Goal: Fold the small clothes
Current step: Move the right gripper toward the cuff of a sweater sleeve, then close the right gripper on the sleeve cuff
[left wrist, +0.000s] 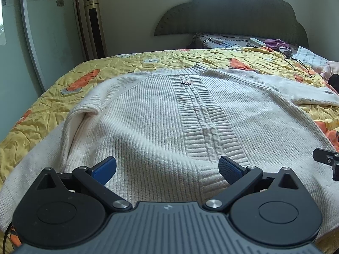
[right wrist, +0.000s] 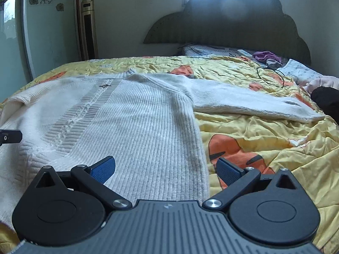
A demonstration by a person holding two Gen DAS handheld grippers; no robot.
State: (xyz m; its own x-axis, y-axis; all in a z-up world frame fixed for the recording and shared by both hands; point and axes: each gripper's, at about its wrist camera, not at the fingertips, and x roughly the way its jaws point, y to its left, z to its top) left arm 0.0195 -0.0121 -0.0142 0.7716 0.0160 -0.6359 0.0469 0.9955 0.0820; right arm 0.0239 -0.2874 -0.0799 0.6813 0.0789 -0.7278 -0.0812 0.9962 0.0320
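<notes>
Left wrist view showed my left jaws [left wrist: 167,169] spread as wide as they go, gripping nothing, hanging over the bottom hem of a cream knitted sweater [left wrist: 148,110]. It lay flat on the bed, collar toward the headboard [left wrist: 233,14], a cable pattern running down its middle. I could read no writing anywhere; a small pale emblem on my grey housing was too tiny to make out.

My right jaws [right wrist: 165,169] were just as wide and empty, straddling the sweater's right edge, one blue pad over the knit and the other over the quilt [right wrist: 264,127]. One sleeve [right wrist: 243,101] stretched out to the right across it.

That quilt was yellow, wrinkled, with orange cartoon figures. Purple cloth [right wrist: 266,56] and a black cord [right wrist: 270,77] lay near the headboard. A gold tower fan [left wrist: 94,25] stood against the wall beside a glass door [left wrist: 48,21] with flower stickers.
</notes>
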